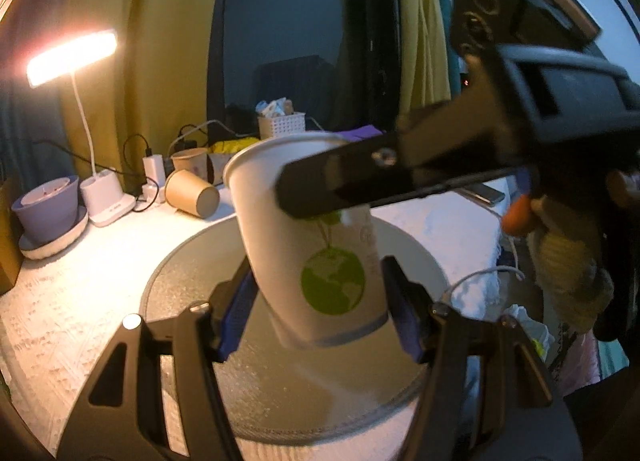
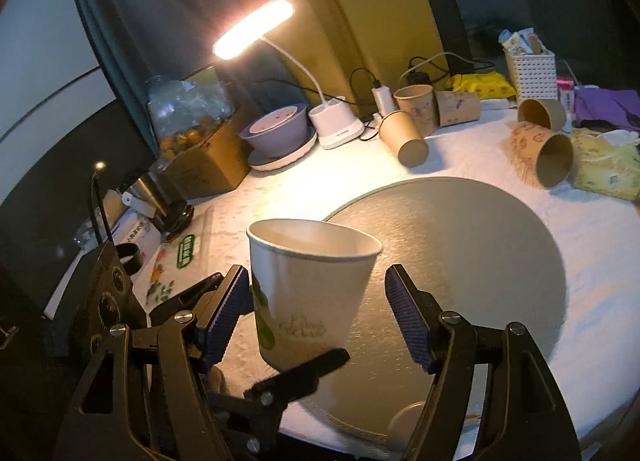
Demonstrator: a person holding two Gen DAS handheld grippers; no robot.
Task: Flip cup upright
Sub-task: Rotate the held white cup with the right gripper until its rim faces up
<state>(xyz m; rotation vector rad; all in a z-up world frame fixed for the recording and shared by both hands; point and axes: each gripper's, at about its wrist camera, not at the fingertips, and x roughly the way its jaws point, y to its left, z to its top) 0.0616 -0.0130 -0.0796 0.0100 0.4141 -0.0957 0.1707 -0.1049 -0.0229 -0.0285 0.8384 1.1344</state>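
A white paper cup (image 1: 308, 245) with a green globe print stands mouth up, a little tilted, on the round grey mat (image 1: 200, 293). It also shows in the right wrist view (image 2: 308, 293). My left gripper (image 1: 320, 313) is open, its blue pads on either side of the cup's lower part. My right gripper (image 2: 320, 313) is open around the cup; its left pad (image 2: 228, 313) touches or nearly touches the cup wall, its right pad stands apart. The right gripper's finger (image 1: 360, 177) crosses the cup in the left wrist view.
Several brown paper cups lie or stand behind the mat (image 2: 472, 261), one lying (image 2: 404, 139), one at right (image 2: 540, 159). A lit desk lamp (image 2: 252, 29), a purple bowl (image 2: 276, 133), a white basket (image 2: 530, 71), a cardboard box (image 2: 204, 165) and cables line the back.
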